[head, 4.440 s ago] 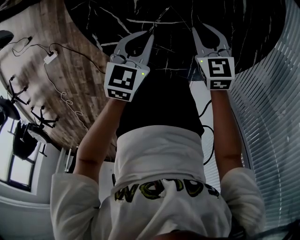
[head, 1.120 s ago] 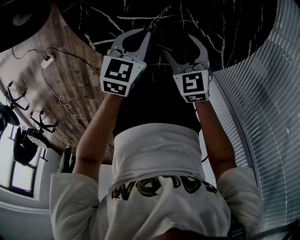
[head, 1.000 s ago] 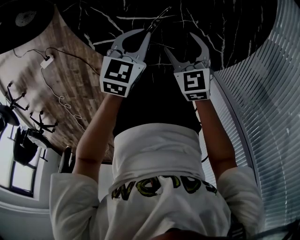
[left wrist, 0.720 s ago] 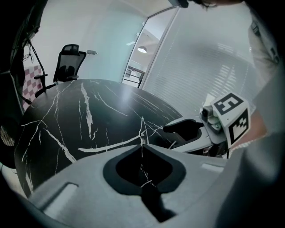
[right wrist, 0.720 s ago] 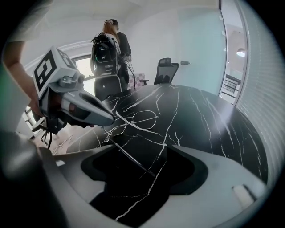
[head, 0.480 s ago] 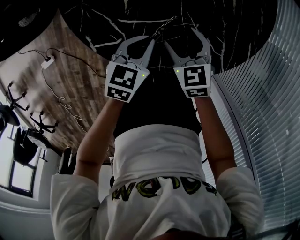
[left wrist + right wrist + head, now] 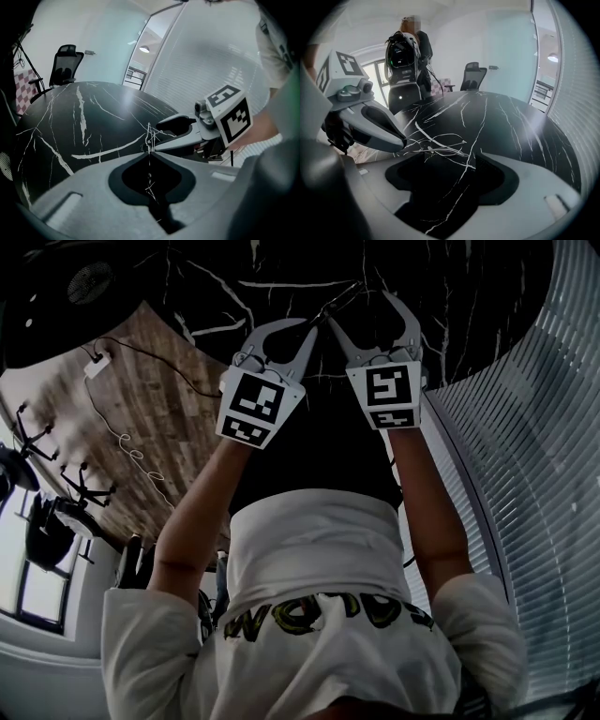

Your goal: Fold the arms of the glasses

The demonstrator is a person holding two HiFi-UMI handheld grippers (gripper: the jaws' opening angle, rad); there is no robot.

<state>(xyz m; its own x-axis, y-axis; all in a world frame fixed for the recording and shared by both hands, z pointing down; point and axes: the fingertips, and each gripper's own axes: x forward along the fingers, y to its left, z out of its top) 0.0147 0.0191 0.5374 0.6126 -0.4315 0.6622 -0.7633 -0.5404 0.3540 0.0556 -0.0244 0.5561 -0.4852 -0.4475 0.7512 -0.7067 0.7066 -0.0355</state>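
Hanging just above the black marble table (image 7: pixel 511 122), the thin wire-framed glasses (image 7: pixel 440 146) are being held in the air by one end. Their lenses are showing as faint loops and one arm is running out toward the right. The left gripper (image 7: pixel 149 153) is clamping that end: its jaws are pressing fully together, and the fine wire is standing up from the tips in its own view. From the right gripper view, the same closed tips are coming in from the left and meeting the frame.

The right gripper (image 7: pixel 438 161) is sitting just beside the glasses with its jaws spread wide. Nothing is being gripped between them, and the frame is lying just past their tips. Whether either tip is touching the wire cannot be told. In the head view the two grippers are pointing close together over the table's near edge, and the glasses are showing as a thin line between and beyond them.

Farther off, an office chair (image 7: pixel 471 77) is standing at the table's far side, with a person (image 7: pixel 410 51) beside it. Slatted blinds (image 7: pixel 534 474) are running along the right, and wooden flooring (image 7: pixel 141 418) with a trailing cable is showing on the left.
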